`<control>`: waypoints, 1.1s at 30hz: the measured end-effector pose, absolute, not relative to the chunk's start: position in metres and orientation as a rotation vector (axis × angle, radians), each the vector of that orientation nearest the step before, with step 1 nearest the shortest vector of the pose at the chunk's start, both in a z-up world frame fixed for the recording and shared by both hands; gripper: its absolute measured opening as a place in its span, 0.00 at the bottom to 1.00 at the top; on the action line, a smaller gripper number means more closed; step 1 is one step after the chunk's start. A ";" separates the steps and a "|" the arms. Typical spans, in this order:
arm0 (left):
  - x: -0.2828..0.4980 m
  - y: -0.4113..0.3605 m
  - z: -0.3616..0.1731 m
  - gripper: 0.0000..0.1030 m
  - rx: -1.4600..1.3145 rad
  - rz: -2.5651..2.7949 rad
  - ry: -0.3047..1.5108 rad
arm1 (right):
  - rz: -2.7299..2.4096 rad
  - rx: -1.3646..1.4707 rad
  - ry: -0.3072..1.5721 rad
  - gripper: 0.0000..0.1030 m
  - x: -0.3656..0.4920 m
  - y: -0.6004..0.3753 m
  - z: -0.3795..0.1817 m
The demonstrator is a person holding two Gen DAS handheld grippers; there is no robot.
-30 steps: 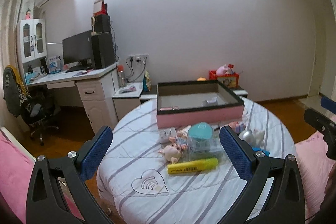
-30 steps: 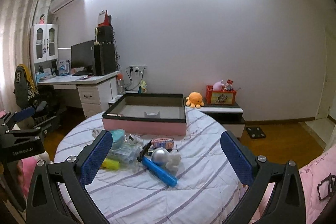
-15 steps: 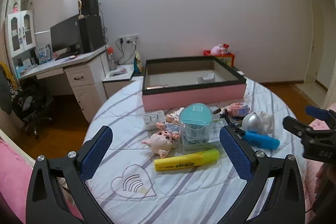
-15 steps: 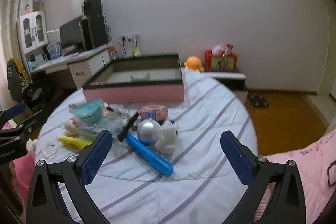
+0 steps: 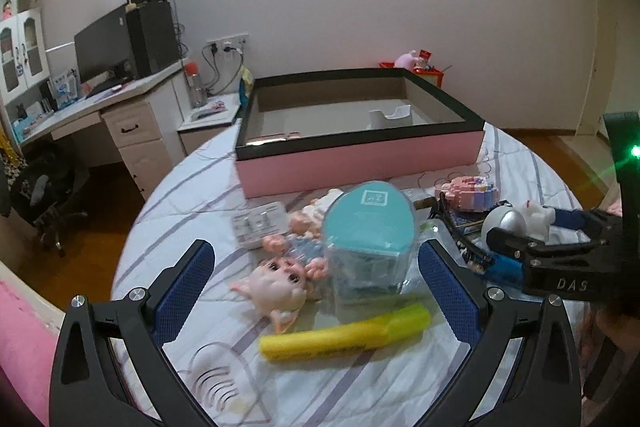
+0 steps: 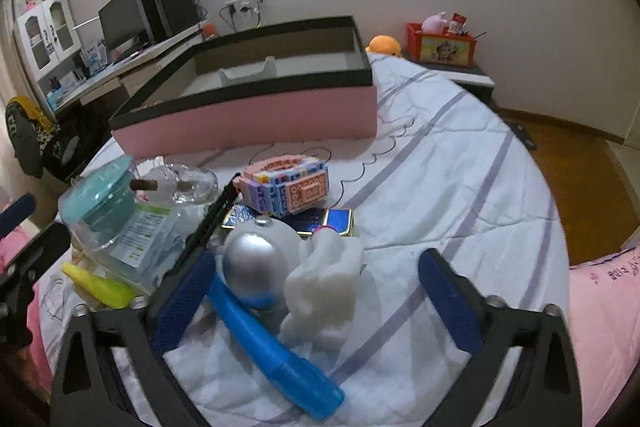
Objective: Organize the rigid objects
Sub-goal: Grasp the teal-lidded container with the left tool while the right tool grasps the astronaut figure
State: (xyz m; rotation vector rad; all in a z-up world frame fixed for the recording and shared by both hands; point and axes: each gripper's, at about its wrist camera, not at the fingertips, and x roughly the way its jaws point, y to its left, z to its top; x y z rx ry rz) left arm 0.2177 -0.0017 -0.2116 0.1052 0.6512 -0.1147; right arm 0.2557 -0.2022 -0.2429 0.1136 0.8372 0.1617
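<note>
Toys lie heaped on the striped round table (image 5: 200, 195) before a pink box with a black rim (image 5: 360, 163). My left gripper (image 5: 316, 283) is open over a pig doll (image 5: 276, 283), a clear container with a teal lid (image 5: 368, 223) and a yellow highlighter (image 5: 344, 335). My right gripper (image 6: 314, 303) has its jaws closing, wide apart, around a silver ball (image 6: 252, 267), a white figure (image 6: 324, 287) and a blue marker (image 6: 276, 343); its pads do not press on them. A pastel brick model (image 6: 292, 183) sits just beyond.
The pink box (image 6: 248, 123) holds a small white piece (image 6: 248, 71). A black strip (image 6: 212, 223) and a blue card (image 6: 332, 219) lie among the toys. A desk with a monitor (image 5: 104, 51) stands at the left, pink bedding (image 6: 600, 307) at the right.
Both grippers have come down and forward toward the pile, so the toys look larger. The right gripper's fingers now stand around the silver ball and white figure.
</note>
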 end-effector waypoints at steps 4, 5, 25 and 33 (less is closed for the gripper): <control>0.236 -0.014 -0.218 1.00 0.104 -0.141 0.687 | 0.214 0.160 0.833 0.71 0.251 -0.215 -0.245; 0.242 -0.017 -0.220 1.00 0.104 -0.145 0.699 | 0.207 0.158 0.830 0.71 0.249 -0.219 -0.245; 0.245 -0.005 -0.218 0.55 0.073 -0.151 0.715 | 0.211 0.164 0.758 0.71 0.243 -0.227 -0.228; 0.228 0.005 -0.204 0.54 0.072 -0.163 0.681 | 0.240 0.132 0.707 0.72 0.233 -0.206 -0.204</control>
